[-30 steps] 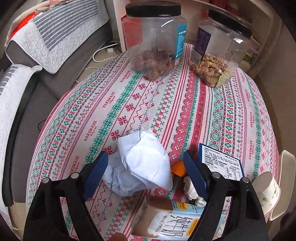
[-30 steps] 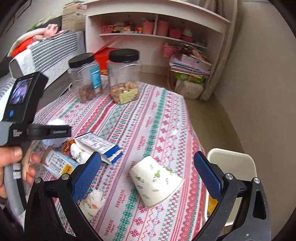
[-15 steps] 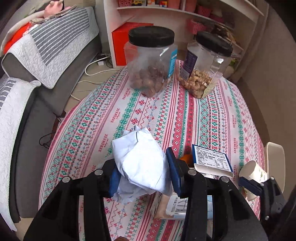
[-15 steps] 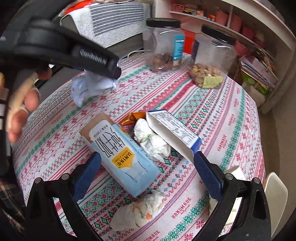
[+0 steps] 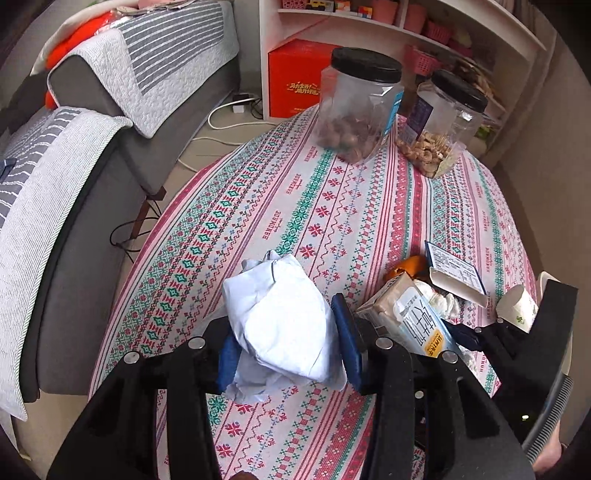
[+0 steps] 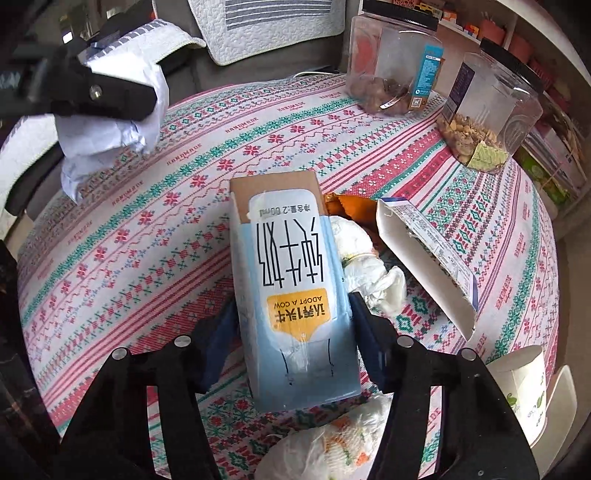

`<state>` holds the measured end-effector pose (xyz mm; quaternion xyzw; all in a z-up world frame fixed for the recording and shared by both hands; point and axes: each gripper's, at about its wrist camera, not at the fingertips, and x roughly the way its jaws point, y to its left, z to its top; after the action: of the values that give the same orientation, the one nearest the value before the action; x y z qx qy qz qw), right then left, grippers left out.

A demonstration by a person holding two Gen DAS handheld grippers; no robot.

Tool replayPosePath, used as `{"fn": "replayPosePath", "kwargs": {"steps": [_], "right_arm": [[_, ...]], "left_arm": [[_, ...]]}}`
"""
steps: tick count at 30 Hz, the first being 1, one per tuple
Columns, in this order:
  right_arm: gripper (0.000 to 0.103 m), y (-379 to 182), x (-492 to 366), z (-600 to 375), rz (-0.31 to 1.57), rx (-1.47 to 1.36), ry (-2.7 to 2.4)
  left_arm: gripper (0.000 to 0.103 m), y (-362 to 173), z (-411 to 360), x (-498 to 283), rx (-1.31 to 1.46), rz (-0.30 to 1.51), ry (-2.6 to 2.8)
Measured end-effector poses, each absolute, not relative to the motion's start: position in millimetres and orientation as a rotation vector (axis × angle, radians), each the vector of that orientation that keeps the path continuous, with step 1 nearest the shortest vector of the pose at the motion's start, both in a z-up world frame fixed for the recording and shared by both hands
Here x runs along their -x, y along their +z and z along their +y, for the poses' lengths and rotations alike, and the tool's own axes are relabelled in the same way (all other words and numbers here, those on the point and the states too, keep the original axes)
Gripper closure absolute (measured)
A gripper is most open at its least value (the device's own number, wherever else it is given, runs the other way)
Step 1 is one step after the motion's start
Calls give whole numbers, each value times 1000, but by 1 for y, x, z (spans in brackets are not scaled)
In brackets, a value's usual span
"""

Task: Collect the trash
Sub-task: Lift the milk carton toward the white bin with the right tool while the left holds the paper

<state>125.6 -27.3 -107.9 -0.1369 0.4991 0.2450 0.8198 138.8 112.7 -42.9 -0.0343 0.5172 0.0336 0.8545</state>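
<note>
Left tool (image 5: 288,341) angled down, clamping crumpled paper (image 5: 277,317), right tool (image 6: 293,341) just closed on milk carton (image 6: 291,291)

Grey sofa (image 5: 85,206), white shelving (image 5: 406,33), patterned round table (image 5: 258,206)

Can't really see the orange scrap (image 6: 351,205), it's mostly buried behind the light blue milk carton (image 6: 295,295). The crumpled white tissue wad (image 6: 325,450) and white paper cup (image 6: 524,391) get chopped by the frame edge.
</note>
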Motion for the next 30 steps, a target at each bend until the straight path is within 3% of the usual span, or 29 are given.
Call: {"fn": "replayPosePath", "kwargs": {"steps": [30], "right_arm": [[46, -46, -117, -97, 891, 94, 287]], "left_arm": [[58, -37, 77, -126, -16, 1030, 30]]}}
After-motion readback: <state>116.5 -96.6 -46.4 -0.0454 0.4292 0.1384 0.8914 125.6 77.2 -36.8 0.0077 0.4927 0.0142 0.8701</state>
